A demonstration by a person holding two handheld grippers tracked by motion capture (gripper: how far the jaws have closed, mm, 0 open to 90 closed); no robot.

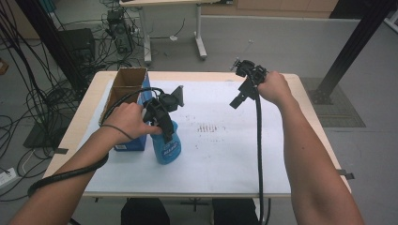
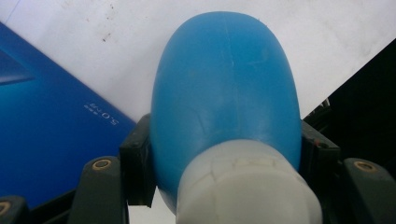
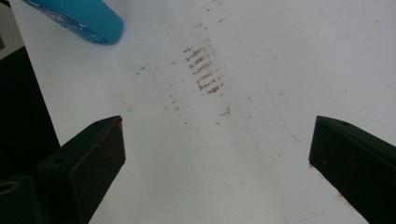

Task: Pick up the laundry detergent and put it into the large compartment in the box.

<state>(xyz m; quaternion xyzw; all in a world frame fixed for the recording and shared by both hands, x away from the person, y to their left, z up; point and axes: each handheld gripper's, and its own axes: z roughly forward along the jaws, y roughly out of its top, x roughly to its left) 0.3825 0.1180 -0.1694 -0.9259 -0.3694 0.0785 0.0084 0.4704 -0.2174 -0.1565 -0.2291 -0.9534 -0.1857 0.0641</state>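
**Bottle pinched, much of it out of sight**

The left gripper (image 1: 162, 123) had its fingers (image 2: 136, 161) pinching the blue bottle (image 1: 167, 146) just below its white cap (image 2: 247, 186). The bottle stood on the white sheet (image 1: 225, 154) covering the tabletop (image 1: 84, 117), just beside the blue box (image 1: 133, 143). From above, hand and gripper hid the bottle's top; its label was too small to read. The left gripper view cut off the cap's lower edge and showed small mirrored print on the box, unreadable. The right gripper (image 1: 239, 100) hung well apart over the sheet, fingers (image 3: 91, 161) spread around nothing, above faint brown smudges (image 3: 203, 70). Its view clipped the bottle (image 3: 79, 18) at the frame's top.
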